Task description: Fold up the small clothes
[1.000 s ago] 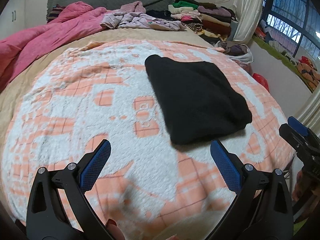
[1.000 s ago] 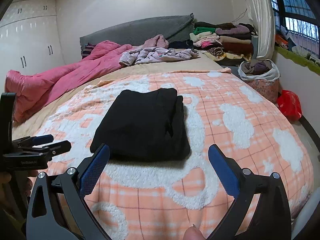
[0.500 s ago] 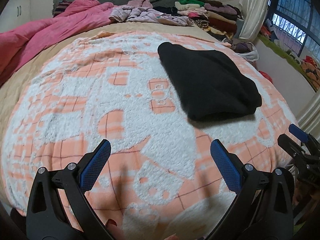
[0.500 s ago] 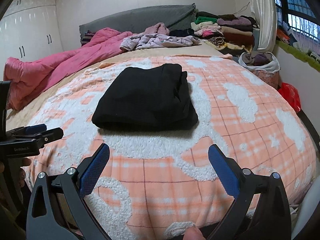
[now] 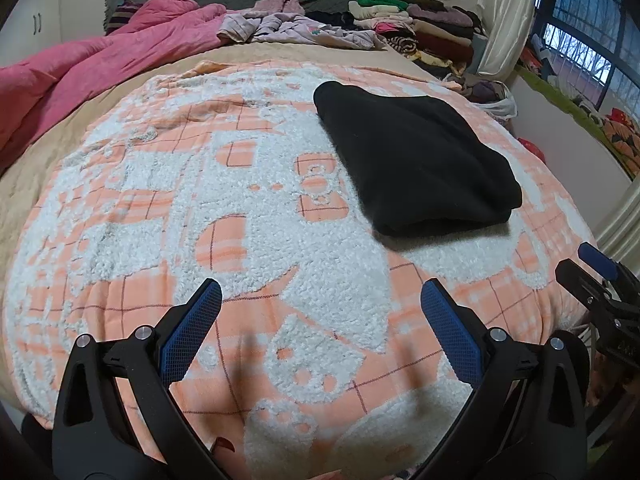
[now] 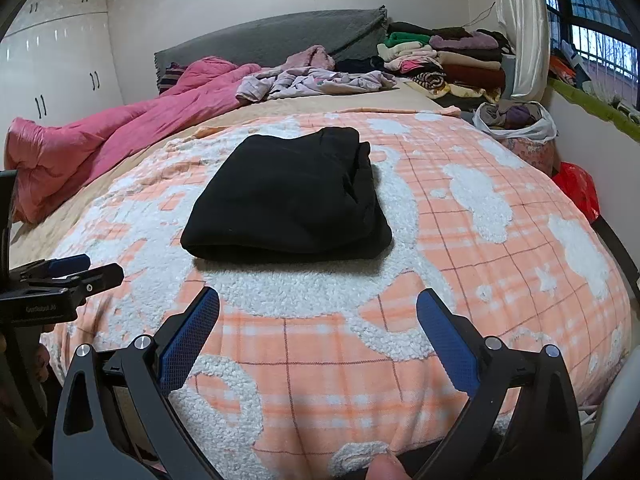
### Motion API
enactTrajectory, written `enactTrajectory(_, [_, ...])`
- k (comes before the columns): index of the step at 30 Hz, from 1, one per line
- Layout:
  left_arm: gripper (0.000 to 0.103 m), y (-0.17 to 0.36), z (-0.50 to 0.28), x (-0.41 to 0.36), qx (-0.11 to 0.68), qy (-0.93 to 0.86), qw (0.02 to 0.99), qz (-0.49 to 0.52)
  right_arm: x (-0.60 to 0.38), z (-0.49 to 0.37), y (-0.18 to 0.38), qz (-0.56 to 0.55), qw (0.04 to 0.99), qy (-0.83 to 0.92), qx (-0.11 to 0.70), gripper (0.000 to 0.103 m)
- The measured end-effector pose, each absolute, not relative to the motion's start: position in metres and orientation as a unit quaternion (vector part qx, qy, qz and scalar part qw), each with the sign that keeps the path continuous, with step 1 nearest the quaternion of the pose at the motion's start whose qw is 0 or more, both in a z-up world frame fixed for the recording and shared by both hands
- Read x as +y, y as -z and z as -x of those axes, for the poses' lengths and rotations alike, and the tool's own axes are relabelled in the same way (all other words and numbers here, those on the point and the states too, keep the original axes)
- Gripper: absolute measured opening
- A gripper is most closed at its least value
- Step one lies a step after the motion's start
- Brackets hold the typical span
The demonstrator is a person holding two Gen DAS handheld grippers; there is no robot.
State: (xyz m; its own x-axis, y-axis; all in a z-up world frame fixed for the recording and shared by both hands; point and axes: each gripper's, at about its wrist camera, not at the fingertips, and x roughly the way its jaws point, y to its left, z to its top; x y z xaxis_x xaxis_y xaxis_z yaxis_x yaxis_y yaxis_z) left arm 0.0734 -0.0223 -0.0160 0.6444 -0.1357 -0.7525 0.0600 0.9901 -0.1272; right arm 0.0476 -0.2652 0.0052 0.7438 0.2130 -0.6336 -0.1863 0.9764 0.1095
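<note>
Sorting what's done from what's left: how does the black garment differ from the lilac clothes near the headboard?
The black garment is folded into a neat, thick rectangle; the lilac clothes lie crumpled and spread out. The black one sits on the orange-and-white blanket near both open grippers; the lilac ones lie far back on the tan sheet. Both lie on the bed, and neither is held.

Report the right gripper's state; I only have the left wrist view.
Observer: The right gripper is open, with nothing between its jaws. It is short of the black folded garment.
Operator: Check the garment's right side.
Observer: The layered edges show there as a stepped seam. The near edge is one rounded fold.
Operator: Confirm the left gripper is clear of it.
Observer: In the right wrist view, the left gripper hangs off to the garment's left, apart from it.
</note>
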Motion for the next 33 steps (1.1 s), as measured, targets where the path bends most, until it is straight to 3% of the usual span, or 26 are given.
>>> enactTrajectory(33, [0.093, 0.0137, -0.0709, -0.0211, 0.424, 0.049, 0.903, 0.045, -0.2637, -0.0462, -0.0054, -0.018, 0.933, -0.106, 0.342, 0.098])
